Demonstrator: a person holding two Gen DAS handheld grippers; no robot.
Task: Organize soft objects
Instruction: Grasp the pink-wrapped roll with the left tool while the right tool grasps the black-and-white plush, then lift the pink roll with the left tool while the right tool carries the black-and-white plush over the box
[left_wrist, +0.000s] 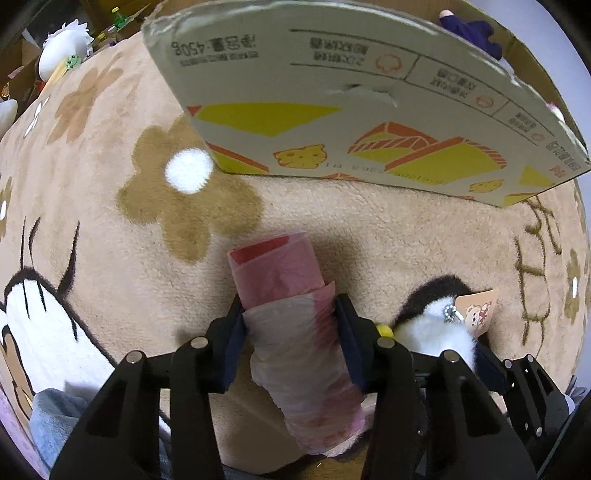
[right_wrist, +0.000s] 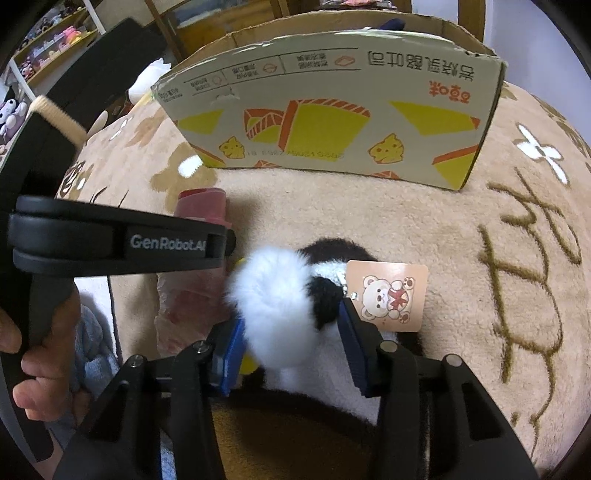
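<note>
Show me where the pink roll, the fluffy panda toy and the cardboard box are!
pink roll (left_wrist: 280, 269), left wrist view, on its pink upper part.
fluffy panda toy (right_wrist: 273, 291), right wrist view, on its white fur.
cardboard box (right_wrist: 325, 122), right wrist view, on its printed front wall.

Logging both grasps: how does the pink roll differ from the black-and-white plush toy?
The pink roll is a smooth, crinkly tube; the plush toy is fluffy and rounded. The roll is pink throughout; the toy is black and white with a card tag. Both lie on the tan blanket, each pinched: roll in the left gripper, toy in the right gripper.
</note>
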